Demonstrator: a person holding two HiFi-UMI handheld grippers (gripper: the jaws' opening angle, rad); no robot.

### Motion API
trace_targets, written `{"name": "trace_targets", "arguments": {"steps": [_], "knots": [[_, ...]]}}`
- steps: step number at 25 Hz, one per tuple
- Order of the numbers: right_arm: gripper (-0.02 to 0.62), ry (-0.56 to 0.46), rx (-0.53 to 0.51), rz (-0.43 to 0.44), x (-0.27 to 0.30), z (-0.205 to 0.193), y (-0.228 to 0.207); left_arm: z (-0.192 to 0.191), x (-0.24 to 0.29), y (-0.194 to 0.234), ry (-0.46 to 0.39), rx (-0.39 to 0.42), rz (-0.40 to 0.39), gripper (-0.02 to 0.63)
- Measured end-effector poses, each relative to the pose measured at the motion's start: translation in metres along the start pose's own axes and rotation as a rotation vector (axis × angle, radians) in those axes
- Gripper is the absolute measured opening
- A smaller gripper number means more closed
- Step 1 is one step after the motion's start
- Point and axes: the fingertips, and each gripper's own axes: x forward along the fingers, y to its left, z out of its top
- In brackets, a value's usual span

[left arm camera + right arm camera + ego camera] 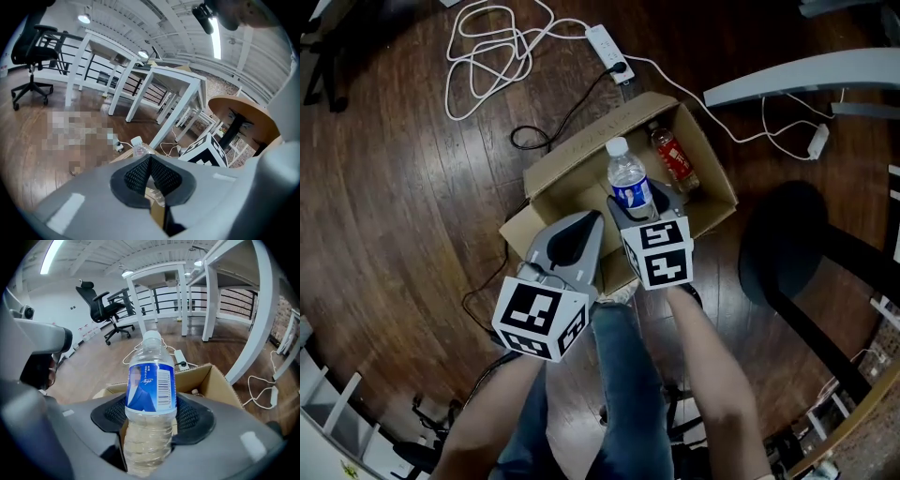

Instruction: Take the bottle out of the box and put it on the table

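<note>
Right tool (643,202) is clamped on the water bottle (629,178) over the cardboard box (581,155); left tool (596,221) is closed up, empty.

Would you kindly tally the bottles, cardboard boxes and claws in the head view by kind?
Bottles: 2 (water bottle, red-labelled bottle)
Boxes: 1 (cardboard box)
Claws: 2 (left claw, right claw)
Total: 5
</note>
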Motion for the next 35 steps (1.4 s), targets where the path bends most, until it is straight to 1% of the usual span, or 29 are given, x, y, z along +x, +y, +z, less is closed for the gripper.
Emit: {"name": "trace_targets", "arguments": {"steps": [4,13,17,21,26,31,35], "knots": [[0.284,-0.052,0.007,-0.025,-0.039,0.030,0.008,0.032,-0.021,-0.014,-0.017,0.023,-0.016,0.000],[0.285,-0.248,0.121,-0.050,-0.150,0.101,0.042,0.095,-0.089,-0.059,-0.027,0.112,-0.051,0.000],[0.285,-0.348,0.120,-0.070,-0.201,0.138,0.058,0.126,-0.117,-0.070,-0.063,0.111,-0.037,0.000],[0.285,-0.432,0.100,-0.097,-0.256,0.167,0.075,0.156,-0.147,-0.095,-0.101,0.126,-0.064,0.000],[0.287,-0.516,0.132,-0.125,-0.323,0.197,0.093,0.190,-0.188,-0.127,-0.141,0.145,-0.086,0.000],[0.287,-0.618,0.138,-0.168,-0.388,0.236,0.111,0.226,-0.225,-0.155,-0.193,0.164,-0.135,0.000],[0.287,-0.681,0.125,-0.205,-0.432,0.256,0.127,0.257,-0.257,-0.175,-0.247,0.182,-0.179,0.000]]}}
